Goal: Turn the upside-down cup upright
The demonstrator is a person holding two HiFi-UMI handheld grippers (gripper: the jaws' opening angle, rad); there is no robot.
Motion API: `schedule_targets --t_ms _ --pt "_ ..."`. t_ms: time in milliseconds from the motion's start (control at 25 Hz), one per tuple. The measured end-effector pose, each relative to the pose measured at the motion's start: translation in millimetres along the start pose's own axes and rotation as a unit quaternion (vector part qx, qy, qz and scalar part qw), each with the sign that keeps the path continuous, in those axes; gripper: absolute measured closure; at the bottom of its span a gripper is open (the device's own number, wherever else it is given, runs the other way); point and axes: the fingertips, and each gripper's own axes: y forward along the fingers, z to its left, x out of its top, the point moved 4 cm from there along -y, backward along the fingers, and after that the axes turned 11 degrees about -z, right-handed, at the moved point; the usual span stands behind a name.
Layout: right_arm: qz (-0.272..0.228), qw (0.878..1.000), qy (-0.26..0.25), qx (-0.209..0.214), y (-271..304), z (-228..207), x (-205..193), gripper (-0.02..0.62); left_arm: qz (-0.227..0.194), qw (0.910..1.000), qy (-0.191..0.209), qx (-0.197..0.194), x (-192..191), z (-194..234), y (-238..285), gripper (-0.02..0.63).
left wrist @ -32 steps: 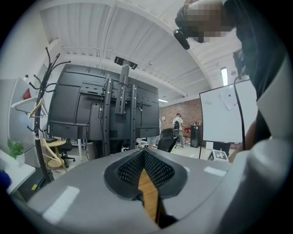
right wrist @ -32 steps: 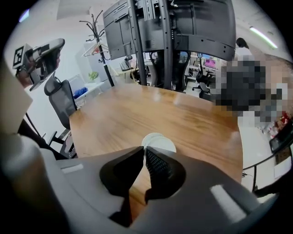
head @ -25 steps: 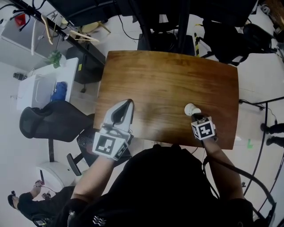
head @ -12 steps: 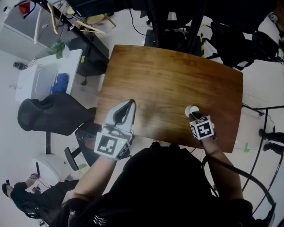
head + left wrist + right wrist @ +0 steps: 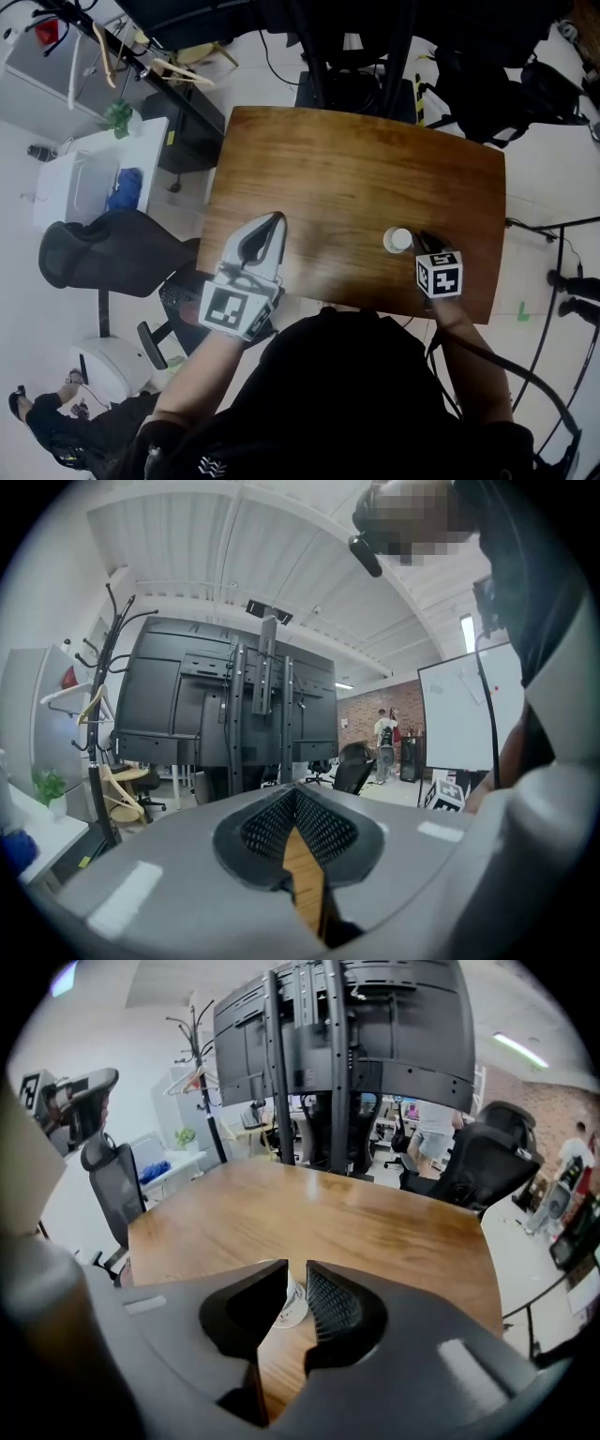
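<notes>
A small white cup (image 5: 397,240) stands on the wooden table (image 5: 356,169) near its front right edge, and its round mouth seems to face up. My right gripper (image 5: 424,241) hovers just right of it, tilted down, with its jaws opening. In the right gripper view the cup (image 5: 290,1305) shows through the gap beyond the right gripper's (image 5: 297,1265) tips, and the pads do not press on it. My left gripper (image 5: 272,217) rests over the table's front left edge, its tips together with nothing between them; through the left gripper's (image 5: 296,791) lower gap only wood shows.
A black office chair (image 5: 103,253) and a white desk (image 5: 94,173) stand left of the table. A black monitor rig (image 5: 347,56) rises behind the far edge. More black chairs and cables lie to the right (image 5: 553,84).
The right gripper has let go of the cup, opened and drawn back to the right and toward the front edge. The cup now stands free on the table. The left gripper has not moved.
</notes>
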Motion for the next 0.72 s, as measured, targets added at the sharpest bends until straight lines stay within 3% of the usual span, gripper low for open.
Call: schedule_targets --t_ms 200,400,720 --pt "-0.032 0.996 0.086 0.015 2.5 -7.3 -13.4 0.492 0.001 0.9999 -0.007 0.013 9.7 -3.3 2.0 0.606" --pt "-0.054 0.978 0.199 0.041 13.1 -11.6 -19.4 0.472 0.007 0.9998 -0.002 0.02 9.0 -1.7 -5.7 0.606" --pt "-0.01 0.978 0.207 0.037 23.5 -11.4 -33.1 0.503 0.018 0.9989 -0.006 0.043 9.1 1.3 -16.2 0.606"
